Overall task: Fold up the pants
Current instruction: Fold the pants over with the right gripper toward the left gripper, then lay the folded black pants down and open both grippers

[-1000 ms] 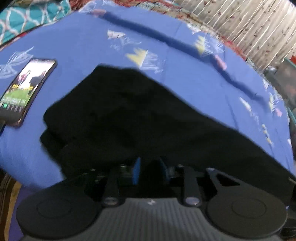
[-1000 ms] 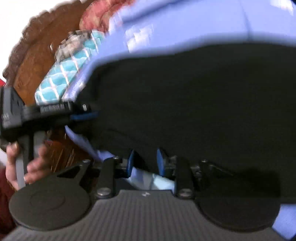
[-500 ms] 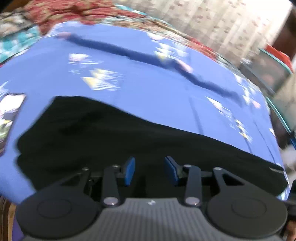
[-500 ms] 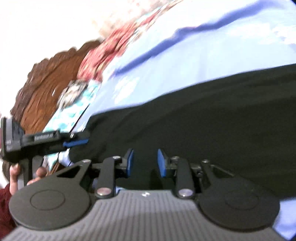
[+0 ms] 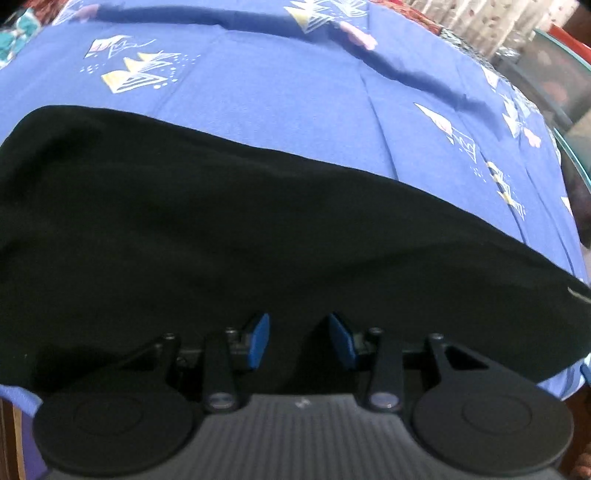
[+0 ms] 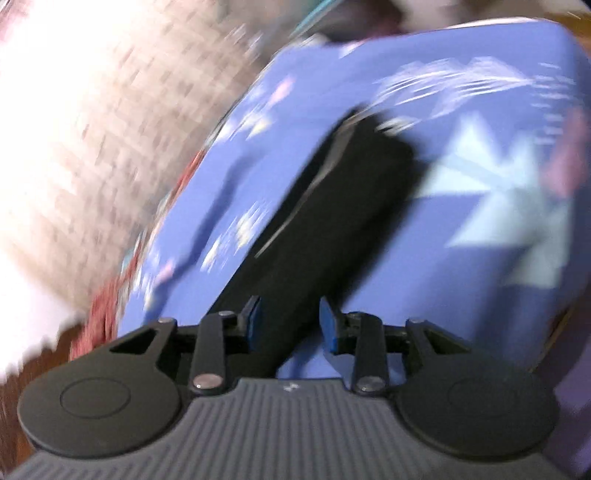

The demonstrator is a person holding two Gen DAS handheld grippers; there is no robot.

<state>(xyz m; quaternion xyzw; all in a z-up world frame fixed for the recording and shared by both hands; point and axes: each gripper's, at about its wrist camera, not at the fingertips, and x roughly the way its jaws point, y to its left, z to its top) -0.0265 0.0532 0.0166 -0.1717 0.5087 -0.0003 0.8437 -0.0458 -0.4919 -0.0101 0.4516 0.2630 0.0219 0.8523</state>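
Black pants (image 5: pixel 229 229) lie folded lengthwise as a long band across the blue printed bedsheet (image 5: pixel 280 92). My left gripper (image 5: pixel 299 339) is open, its blue pads just above the near edge of the pants, holding nothing. In the blurred right wrist view the pants (image 6: pixel 325 206) run away from me as a narrow dark strip toward their leg end. My right gripper (image 6: pixel 290 321) is open over the near part of that strip, holding nothing.
The bedsheet (image 6: pixel 480 206) covers a bed whose near edge drops off at the bottom left (image 5: pixel 22 406). A curtain (image 5: pixel 491 22) and a glass-topped piece of furniture (image 5: pixel 554 74) stand beyond the far right. A red patterned cloth (image 6: pixel 107 310) lies at the bed's far side.
My left gripper opened and let go of the pants, then swung right so the phone left the view. My right gripper swung sharply to look along the pants; its jaws widened.
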